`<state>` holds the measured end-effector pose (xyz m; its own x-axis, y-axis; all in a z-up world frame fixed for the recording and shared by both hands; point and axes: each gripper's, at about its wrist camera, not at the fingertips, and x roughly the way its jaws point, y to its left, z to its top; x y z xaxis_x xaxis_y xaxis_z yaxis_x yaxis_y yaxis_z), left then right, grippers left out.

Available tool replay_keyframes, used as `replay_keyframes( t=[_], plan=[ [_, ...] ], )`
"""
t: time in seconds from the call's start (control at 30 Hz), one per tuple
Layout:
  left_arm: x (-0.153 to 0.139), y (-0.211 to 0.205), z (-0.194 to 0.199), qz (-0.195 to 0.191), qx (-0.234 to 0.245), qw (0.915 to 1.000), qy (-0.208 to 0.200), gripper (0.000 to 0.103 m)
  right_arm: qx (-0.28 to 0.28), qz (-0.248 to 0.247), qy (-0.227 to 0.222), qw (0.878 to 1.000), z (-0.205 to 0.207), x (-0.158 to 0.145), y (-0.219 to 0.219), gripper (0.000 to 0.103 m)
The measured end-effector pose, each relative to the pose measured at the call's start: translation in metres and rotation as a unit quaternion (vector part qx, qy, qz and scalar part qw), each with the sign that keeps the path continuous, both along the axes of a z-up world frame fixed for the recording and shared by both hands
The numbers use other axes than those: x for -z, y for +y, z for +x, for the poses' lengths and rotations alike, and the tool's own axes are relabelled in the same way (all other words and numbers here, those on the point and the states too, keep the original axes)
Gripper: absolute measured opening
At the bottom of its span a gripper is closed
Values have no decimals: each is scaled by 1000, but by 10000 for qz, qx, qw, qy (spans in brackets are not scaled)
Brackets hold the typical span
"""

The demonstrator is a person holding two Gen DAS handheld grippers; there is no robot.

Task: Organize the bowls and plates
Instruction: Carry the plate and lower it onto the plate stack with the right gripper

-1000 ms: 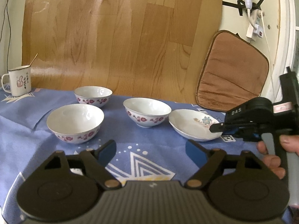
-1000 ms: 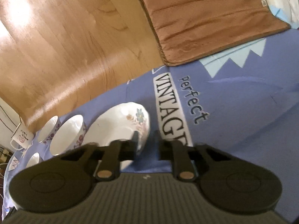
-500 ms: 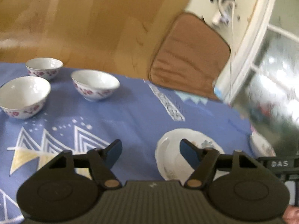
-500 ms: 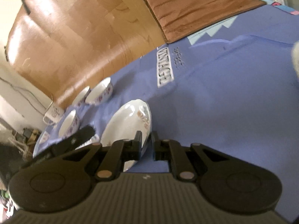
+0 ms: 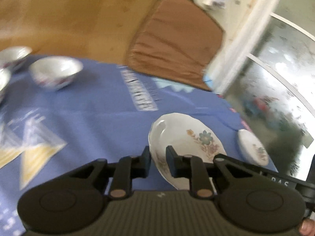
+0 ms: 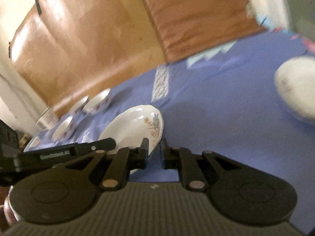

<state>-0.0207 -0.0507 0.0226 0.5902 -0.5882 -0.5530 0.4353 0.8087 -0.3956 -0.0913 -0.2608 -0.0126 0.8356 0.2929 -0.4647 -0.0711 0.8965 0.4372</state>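
Observation:
A white plate with a blue flower (image 5: 189,137) is held above the blue tablecloth (image 5: 94,118). My left gripper (image 5: 158,157) is shut on its near left rim. My right gripper (image 6: 153,151) is shut on its right rim; the plate also shows in the right wrist view (image 6: 133,129). A second flowered plate (image 5: 253,147) lies on the cloth to the right, blurred in the right wrist view (image 6: 297,88). Three white bowls with red flowers stand far left; the nearest is a bowl (image 5: 56,72).
A brown cushion (image 5: 175,41) leans against the wooden panel at the back. A window (image 5: 275,90) is at the right, past the table's edge. A white mug (image 6: 47,118) stands beyond the bowls.
My left gripper swung right and shut on the plate's rim. My right gripper carried the plate up and to the right, away from the bowls, toward the second plate.

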Motion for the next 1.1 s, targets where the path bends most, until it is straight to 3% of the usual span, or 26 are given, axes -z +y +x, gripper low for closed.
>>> replay_keyframes(
  t=[0.23, 0.4, 0.6, 0.7, 0.77, 0.83, 0.93, 1.1],
  plan=[
    [-12, -108, 7, 175, 927, 9954, -166, 18, 1233, -459, -582, 9896, -27, -11, -66, 14],
    [-7, -172, 11, 273, 1335, 9906, -77, 18, 1902, -634, -558, 9781, -35, -5, -111, 14],
    [1, -208, 13, 628, 1420, 9878, -143, 19, 2283, -729, -443, 9698, -34, 8, -134, 15],
    [-4, -208, 6, 731, 1316, 9878, -407, 37, 2496, -951, -562, 9620, -36, 12, -133, 22],
    [-9, -201, 3, 734, 1226, 9881, -562, 37, 2690, -1134, -772, 9533, -41, 10, -132, 54],
    [-15, -193, 5, 681, 1153, 9891, -612, 37, 2785, -1223, -912, 9482, -44, 7, -132, 54],
    [-18, -169, 8, 698, 931, 9907, -699, 37, 2687, -1086, -1065, 9511, -44, 1, -128, 54],
    [-9, -99, 17, 796, 207, 9951, -545, 39, 1920, -882, -1124, 9709, -29, -7, -96, 54]
  ],
)
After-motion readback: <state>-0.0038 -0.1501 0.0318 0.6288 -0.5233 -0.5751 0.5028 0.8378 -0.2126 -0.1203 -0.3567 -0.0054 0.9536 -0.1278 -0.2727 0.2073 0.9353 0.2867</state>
